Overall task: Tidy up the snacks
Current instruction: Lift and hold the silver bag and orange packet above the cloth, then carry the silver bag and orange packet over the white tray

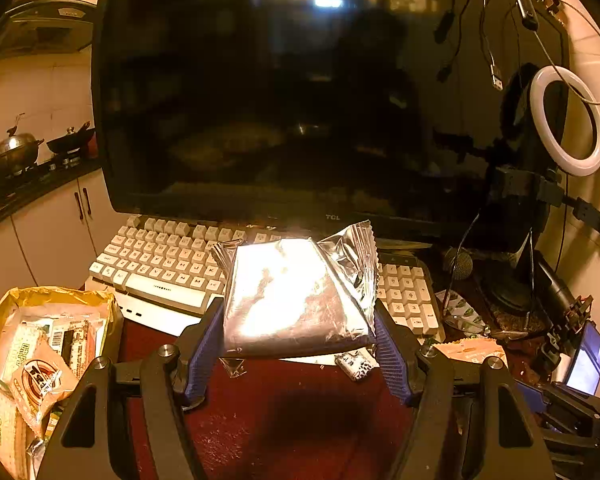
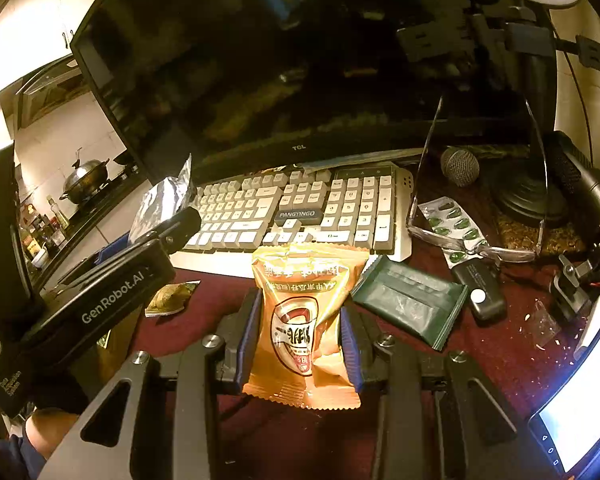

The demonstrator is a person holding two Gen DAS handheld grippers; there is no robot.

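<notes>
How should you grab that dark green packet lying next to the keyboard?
Probably by its long edges, coming down from above. The dark green packet lies flat on the red cloth, so nothing can slip beneath it. Its near corner is free; the black remote crowds its far end. Both grippers are full now anyway.

Your left gripper (image 1: 300,344) points forward and a little down, its blue pads (image 1: 203,356) set wide and pressed against both sides of a silver packet (image 1: 295,296), holding it up off the surface. Your right gripper (image 2: 300,344) tilts down too, jaws drawn in close and clamped on the sides of an orange snack bag (image 2: 306,320). From the right wrist view, the left gripper's black body sits just off to the left.
</notes>
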